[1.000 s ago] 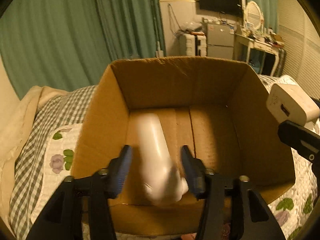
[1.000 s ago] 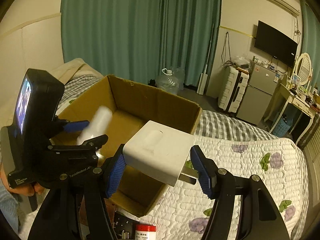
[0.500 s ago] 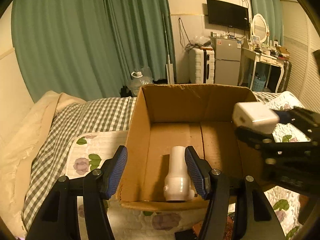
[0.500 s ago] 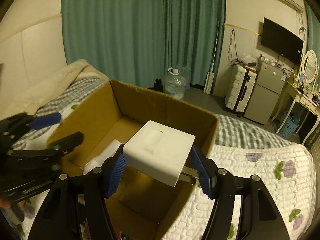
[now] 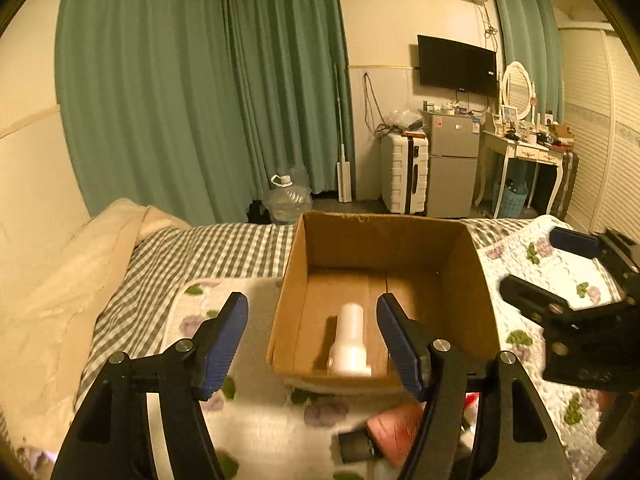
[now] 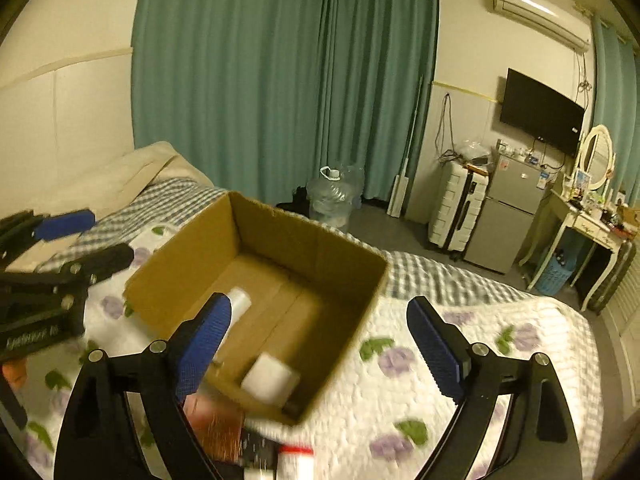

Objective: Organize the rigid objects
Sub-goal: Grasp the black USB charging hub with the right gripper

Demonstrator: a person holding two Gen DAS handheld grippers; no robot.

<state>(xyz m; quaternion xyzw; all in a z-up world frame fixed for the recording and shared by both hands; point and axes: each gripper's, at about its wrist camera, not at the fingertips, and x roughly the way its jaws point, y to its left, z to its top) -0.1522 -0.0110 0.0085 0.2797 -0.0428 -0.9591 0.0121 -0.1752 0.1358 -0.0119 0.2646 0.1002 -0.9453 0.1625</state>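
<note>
- Left gripper [image 5: 312,336]: fingers spread wide, holding nothing, above the bed [image 5: 256,420].
- Right gripper [image 6: 320,348]: fingers spread, holding nothing.
- White bottle [image 5: 349,340] lying inside cardboard box [image 5: 394,232].
- White charger [image 6: 269,378] in the box's near corner.

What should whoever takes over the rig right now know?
Left claw: open, holding nothing.
Right claw: open, holding nothing.
Cardboard box sits on the bed; inside lie the white bottle and the white charger.
Left to do: blurred items on the quilt in front of the box, including a reddish thing and a red-capped container.
</note>
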